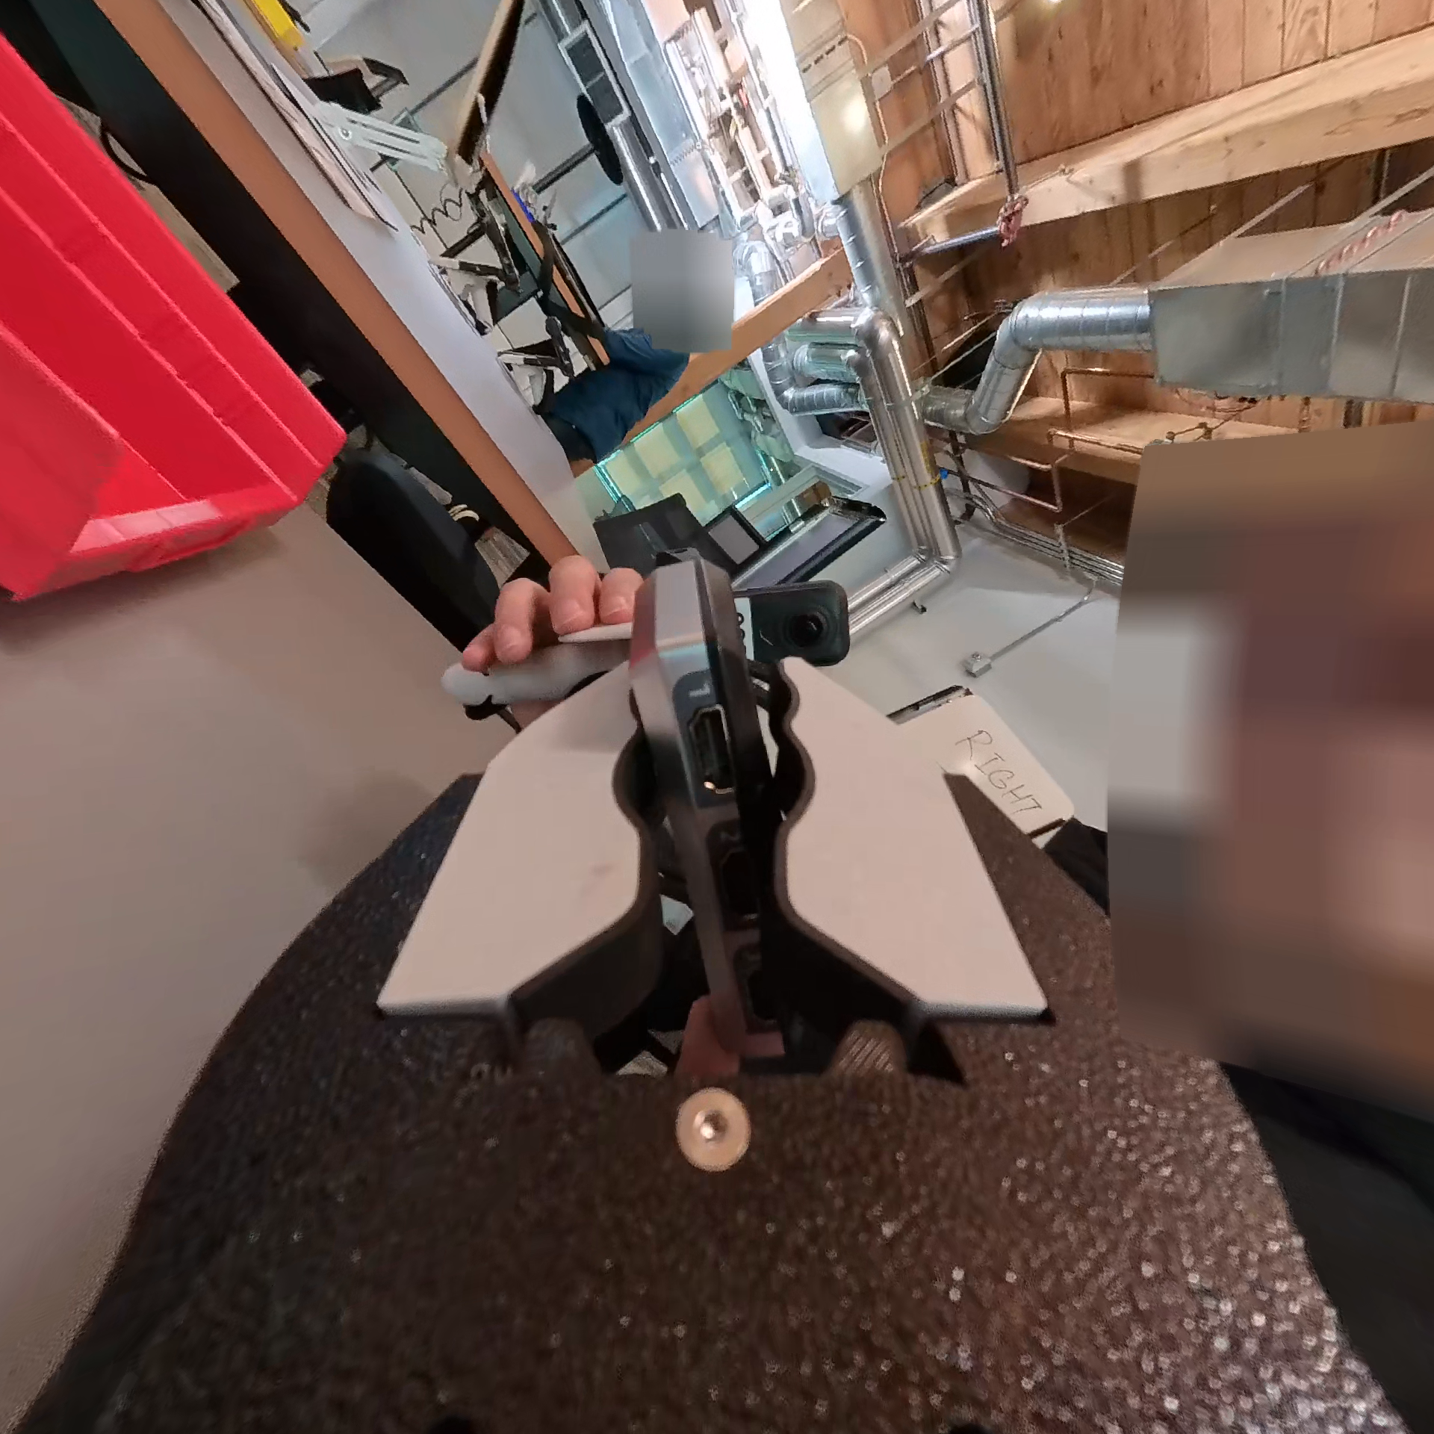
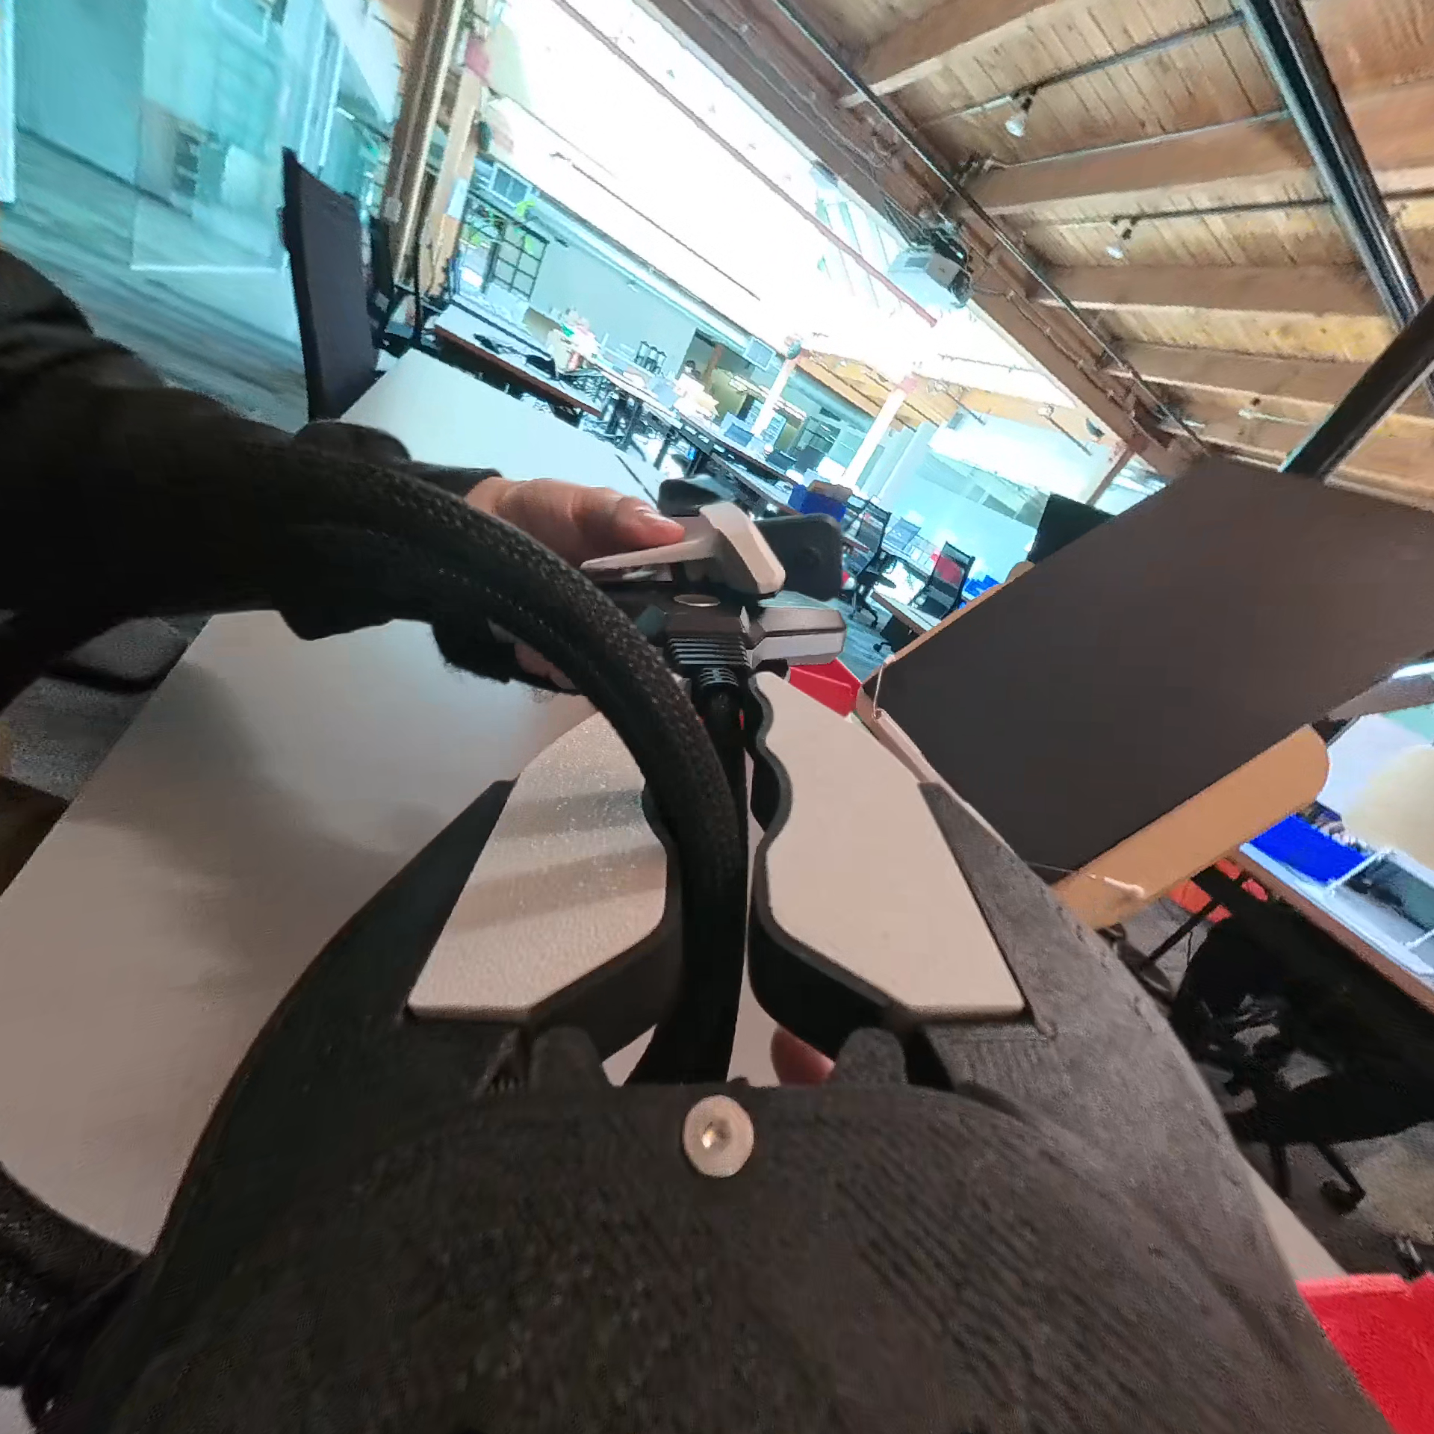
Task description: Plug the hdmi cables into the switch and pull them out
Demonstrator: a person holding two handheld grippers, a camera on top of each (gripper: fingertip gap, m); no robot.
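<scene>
My left gripper (image 1: 718, 737) is shut on the grey metal HDMI switch (image 1: 683, 644) and holds it edge-on above the table. Its near edge shows an empty port (image 1: 710, 749). My right gripper (image 2: 722, 745) is shut on a black braided HDMI cable (image 2: 706, 892), just behind its plug (image 2: 706, 652). The plug meets the far edge of the switch (image 2: 807, 621); I cannot tell how deep it sits. The cable loops off to the left (image 2: 543, 574). The left gripper (image 2: 722, 555) and its hand (image 2: 590, 512) show beyond the plug. The right gripper's camera (image 1: 811, 621) and hand (image 1: 559, 613) show behind the switch.
A red plastic bin (image 1: 116, 349) stands on the pale table (image 1: 194, 776) to the left. A dark panel with a cardboard edge (image 2: 1125, 659) leans at the right. A black chair (image 1: 403, 528) stands past the table edge, and a person in blue (image 1: 613, 388) sits farther off.
</scene>
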